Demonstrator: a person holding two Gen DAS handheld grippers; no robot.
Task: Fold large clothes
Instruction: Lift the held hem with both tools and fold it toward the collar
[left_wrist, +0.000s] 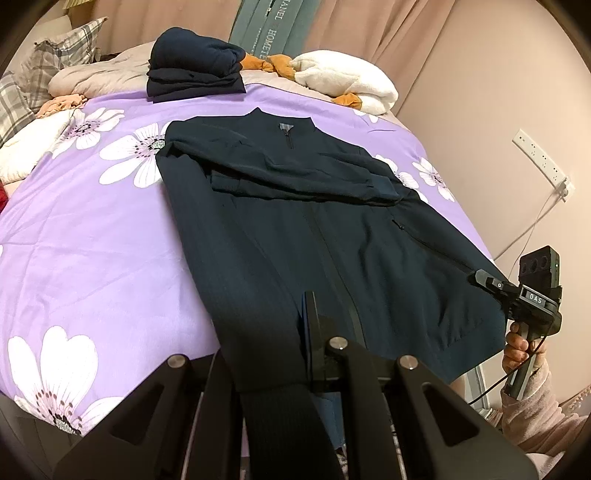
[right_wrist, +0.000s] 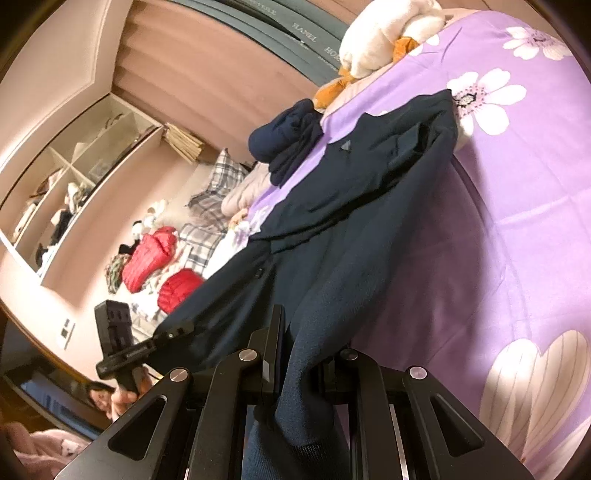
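Jacket: the dark navy zip-front jacket (left_wrist: 325, 221) lies on the purple flowered bed sheet (left_wrist: 92, 240), sleeves crossed ahead of my tools.
Left tool (left_wrist: 306, 354): clenched on the hem.
Right tool (right_wrist: 295, 369): clenched on the opposite hem corner.
Advice: I keep both corners level and taut, folding toward the collar.

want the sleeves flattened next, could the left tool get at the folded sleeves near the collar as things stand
Probably not yet. The left tool is shut on the jacket hem, so it would have to let go first. Otherwise the way looks free: nothing lies on the jacket between it and the folded sleeves.
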